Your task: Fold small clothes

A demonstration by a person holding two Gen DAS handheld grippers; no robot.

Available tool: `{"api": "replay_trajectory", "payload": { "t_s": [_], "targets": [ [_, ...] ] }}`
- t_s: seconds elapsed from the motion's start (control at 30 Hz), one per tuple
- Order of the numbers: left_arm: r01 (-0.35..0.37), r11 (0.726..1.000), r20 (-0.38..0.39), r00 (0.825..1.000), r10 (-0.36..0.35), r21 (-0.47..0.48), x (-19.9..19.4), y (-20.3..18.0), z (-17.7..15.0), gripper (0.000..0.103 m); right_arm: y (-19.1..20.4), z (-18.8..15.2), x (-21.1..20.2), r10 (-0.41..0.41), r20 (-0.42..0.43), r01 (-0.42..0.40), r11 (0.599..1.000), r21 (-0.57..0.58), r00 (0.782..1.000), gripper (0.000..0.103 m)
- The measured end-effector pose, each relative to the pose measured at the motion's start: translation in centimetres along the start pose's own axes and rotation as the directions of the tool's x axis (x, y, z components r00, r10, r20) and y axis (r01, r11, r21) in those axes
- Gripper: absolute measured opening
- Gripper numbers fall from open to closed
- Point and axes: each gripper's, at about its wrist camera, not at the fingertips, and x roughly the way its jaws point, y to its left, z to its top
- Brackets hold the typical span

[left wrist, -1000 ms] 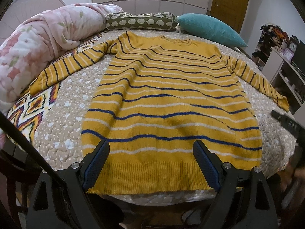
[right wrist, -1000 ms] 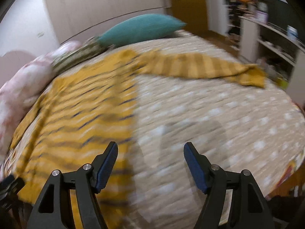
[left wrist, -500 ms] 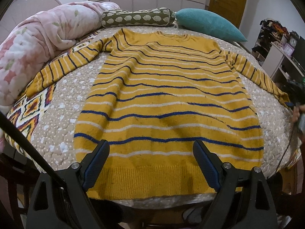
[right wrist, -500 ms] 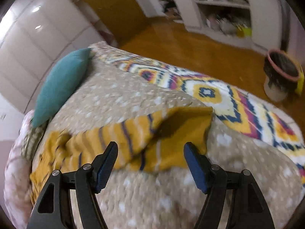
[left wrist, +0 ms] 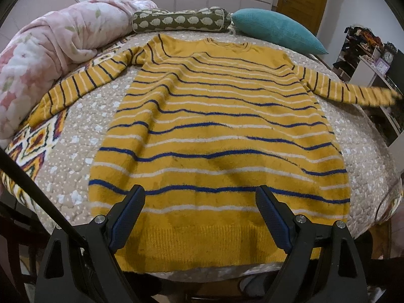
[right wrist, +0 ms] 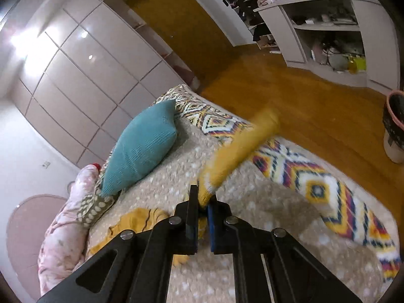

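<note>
A yellow sweater point(left wrist: 222, 136) with blue and white stripes lies flat on the bed, collar at the far side, hem at the near edge. My left gripper point(left wrist: 200, 217) is open and empty, hovering above the hem. My right gripper point(right wrist: 203, 202) is shut on the sweater's right sleeve point(right wrist: 237, 151), which is lifted off the bed and blurred. In the left wrist view that sleeve point(left wrist: 353, 92) stretches out to the right, raised. The left sleeve point(left wrist: 83, 83) lies flat on the bed.
A pink quilt point(left wrist: 45, 55) is bunched at the left, a patterned bolster point(left wrist: 181, 21) and a teal pillow point(left wrist: 275, 32) at the head. The bedspread point(left wrist: 75, 136) covers the bed. White shelves point(right wrist: 328, 32) and a bin point(right wrist: 395, 126) stand beyond the wooden floor.
My right gripper swung to the right sleeve's cuff, closed on it and lifted it off the bed. My left gripper stayed open over the hem, moving in slightly.
</note>
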Motion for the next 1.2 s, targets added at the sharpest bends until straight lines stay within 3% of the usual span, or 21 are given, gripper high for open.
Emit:
{"api": "replay_trajectory", "payload": {
  "t_s": [0.17,0.27,0.33,0.4,0.43,0.47,0.73,0.83,0.93,1.07,1.2],
  "targets": [
    [0.0,1.0,0.0,1.0,0.0,0.004,0.0,0.1,-0.1,0.088,-7.1,-5.9,1.5,-0.115,-0.103,0.123,0.989,0.079,0.988,0.007],
    [-0.006,1.0,0.007,1.0,0.006,-0.001,-0.3,0.2,-0.1,0.088,-12.0,-9.0,1.7,-0.067,-0.141,0.095,0.974,0.205,0.988,0.005],
    [-0.003,1.0,0.002,1.0,0.003,-0.003,-0.1,0.1,-0.1,0.088,-12.2,-9.3,0.7,-0.04,-0.105,0.061,0.977,0.204,0.994,0.009],
    [0.004,1.0,0.0,1.0,-0.004,0.006,-0.1,-0.3,-0.2,0.088,-11.6,-9.3,-0.3,-0.056,-0.084,0.071,0.981,0.183,0.995,0.023],
    [0.005,1.0,0.001,1.0,-0.005,0.015,-0.2,-0.5,-0.3,0.088,-11.3,-9.3,-0.8,-0.065,-0.071,0.077,0.982,0.174,0.995,0.039],
    [0.006,1.0,0.003,1.0,-0.006,0.022,-0.3,-0.7,-0.4,0.088,-10.9,-9.5,-1.3,-0.075,-0.056,0.083,0.982,0.168,0.996,0.048],
    [0.015,0.999,0.016,1.0,-0.015,0.028,-0.9,-0.7,-0.5,0.088,-11.1,-9.2,-1.7,-0.148,-0.004,0.146,0.971,0.191,0.989,0.053],
    [0.019,1.0,0.028,0.999,-0.02,0.021,-1.4,-0.5,-0.5,0.088,-10.7,-7.7,-0.3,-0.204,0.01,0.2,0.966,0.162,0.979,0.052],
    [0.021,1.0,0.053,0.998,-0.022,0.012,-2.1,0.0,-0.4,0.088,-10.2,-6.4,1.3,-0.291,-0.002,0.29,0.952,0.098,0.957,0.011],
    [0.022,0.999,0.084,0.996,-0.02,-0.03,-2.9,1.8,-0.1,0.088,-5.5,-4.5,1.8,-0.336,0.021,0.336,0.939,-0.069,0.942,0.007],
    [0.024,0.996,0.095,0.995,-0.016,-0.082,-3.3,4.6,0.2,0.088,4.3,-4.6,1.6,-0.257,0.06,0.263,0.923,-0.281,0.965,0.007]
  ]
}}
